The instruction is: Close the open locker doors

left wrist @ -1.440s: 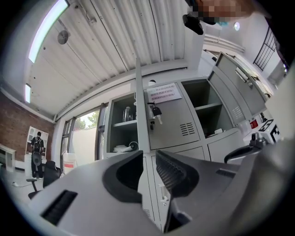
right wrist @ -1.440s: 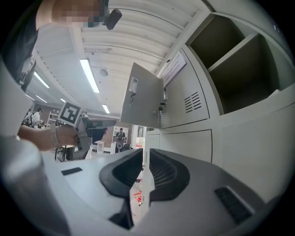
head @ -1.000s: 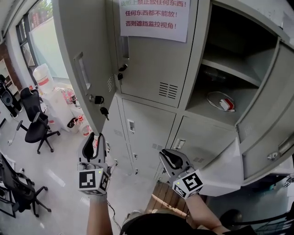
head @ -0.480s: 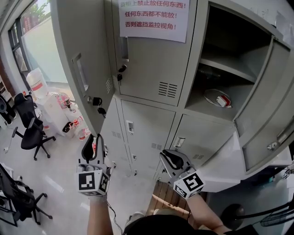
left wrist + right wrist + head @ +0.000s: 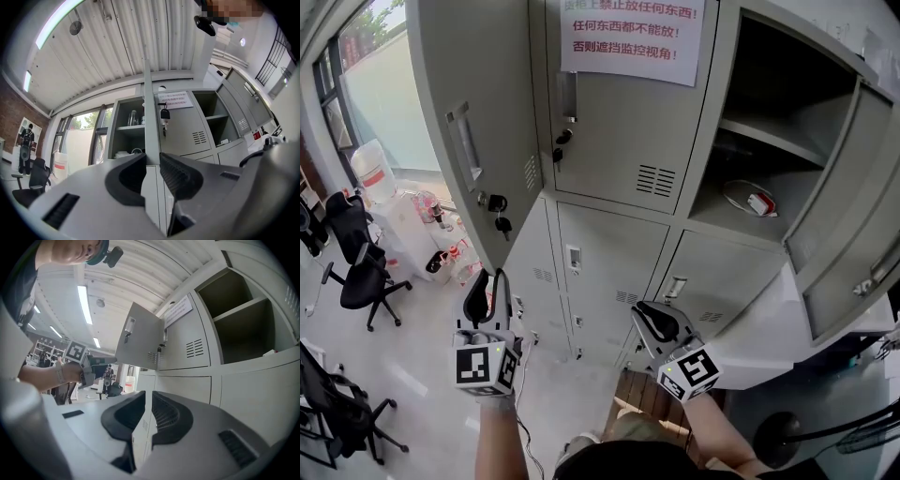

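Nearest the person, low before the grey locker bank (image 5: 609, 253): left gripper (image 5: 490, 281), raised upright under the bottom corner of the left open door (image 5: 469, 122), jaws closing with the door's thin lower edge standing in the slim gap between them; whether the pads already pressed on it could not be told. Right gripper (image 5: 649, 319), beside it and nearer the lower lockers, jaws a narrow slit apart, nothing between them. Left open door swung well out from the bank, a key (image 5: 499, 214) hanging from its lock. Behind it, a closed upper door (image 5: 619, 150) bearing a paper notice (image 5: 630, 37) in red print. To the right, an open upper compartment (image 5: 778, 112) with a shelf and a coiled cable (image 5: 752, 202) on its floor; its door (image 5: 848, 206) stood wide at the far right. Farthest left, by the window: black office chairs (image 5: 361, 272) and a large water bottle (image 5: 373, 169) on the floor.
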Demonstrator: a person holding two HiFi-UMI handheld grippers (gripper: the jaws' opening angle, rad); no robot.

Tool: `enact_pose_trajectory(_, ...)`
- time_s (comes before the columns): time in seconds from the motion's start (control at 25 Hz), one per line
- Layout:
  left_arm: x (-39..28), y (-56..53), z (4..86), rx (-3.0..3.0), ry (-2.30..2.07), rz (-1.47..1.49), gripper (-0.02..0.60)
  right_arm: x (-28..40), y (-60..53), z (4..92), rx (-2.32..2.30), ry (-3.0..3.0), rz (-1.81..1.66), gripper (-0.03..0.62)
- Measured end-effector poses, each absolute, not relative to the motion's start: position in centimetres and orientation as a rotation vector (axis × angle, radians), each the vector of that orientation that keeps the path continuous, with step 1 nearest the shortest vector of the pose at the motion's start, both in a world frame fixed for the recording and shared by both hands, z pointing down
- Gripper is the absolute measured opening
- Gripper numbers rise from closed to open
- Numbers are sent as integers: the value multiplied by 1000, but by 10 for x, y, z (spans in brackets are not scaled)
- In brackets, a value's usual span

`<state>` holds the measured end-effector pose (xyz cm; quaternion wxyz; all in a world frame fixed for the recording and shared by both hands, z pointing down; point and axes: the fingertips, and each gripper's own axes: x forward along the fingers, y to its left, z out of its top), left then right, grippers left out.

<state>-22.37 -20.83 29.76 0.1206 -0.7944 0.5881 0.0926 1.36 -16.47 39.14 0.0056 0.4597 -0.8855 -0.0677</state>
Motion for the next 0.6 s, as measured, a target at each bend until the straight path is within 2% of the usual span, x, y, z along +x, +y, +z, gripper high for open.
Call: enact_pose_trajectory(0.6,-274,-236,296,-2250,1840,344,101,-16,-209,390,1304,-2787,-244,55)
